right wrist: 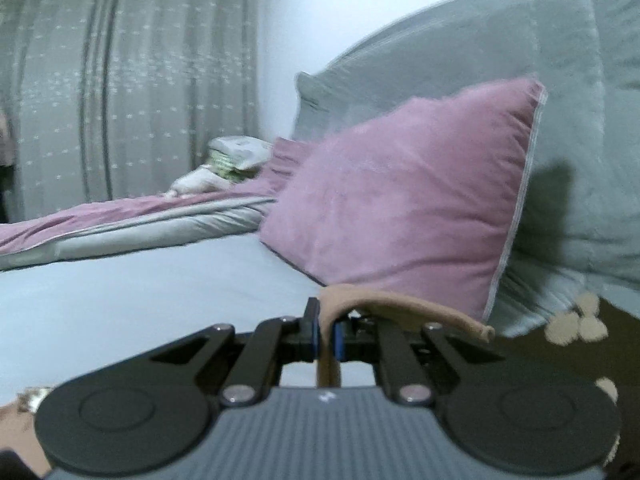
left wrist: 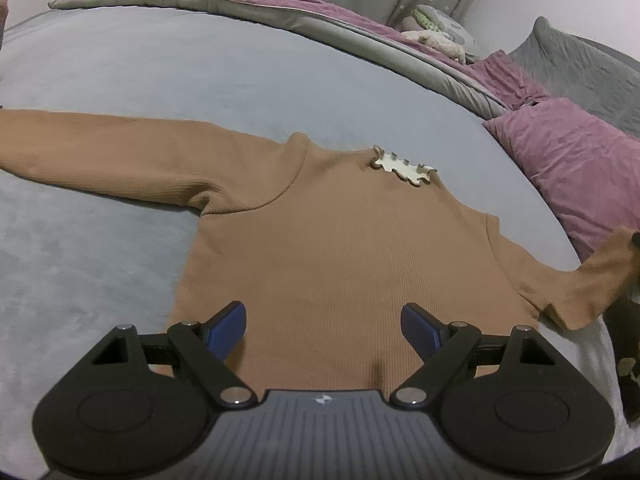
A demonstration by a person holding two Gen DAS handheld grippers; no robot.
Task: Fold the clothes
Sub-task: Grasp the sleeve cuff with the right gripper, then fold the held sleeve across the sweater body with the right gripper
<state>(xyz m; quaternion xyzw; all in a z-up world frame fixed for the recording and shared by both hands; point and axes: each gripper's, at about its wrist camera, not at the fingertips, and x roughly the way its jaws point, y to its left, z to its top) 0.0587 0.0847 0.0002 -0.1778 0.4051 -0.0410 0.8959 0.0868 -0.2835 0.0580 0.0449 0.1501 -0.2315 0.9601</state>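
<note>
A tan ribbed long-sleeve sweater (left wrist: 336,240) lies flat on the blue-grey bed sheet (left wrist: 140,80), with a white tag (left wrist: 402,166) at its neckline. Its left sleeve (left wrist: 100,148) stretches out to the left. My left gripper (left wrist: 323,330) hovers open over the hem, blue pads wide apart with nothing between them. The right sleeve (left wrist: 592,280) is lifted at the far right. In the right wrist view, my right gripper (right wrist: 327,334) is shut on that sleeve's cuff (right wrist: 400,304), which drapes over the fingers.
A pink pillow (right wrist: 400,200) leans on a large grey cushion (right wrist: 560,100) right ahead of the right gripper. A pink and grey duvet (left wrist: 280,4) and a soft toy (left wrist: 436,36) line the far side. Grey curtains (right wrist: 120,80) hang behind.
</note>
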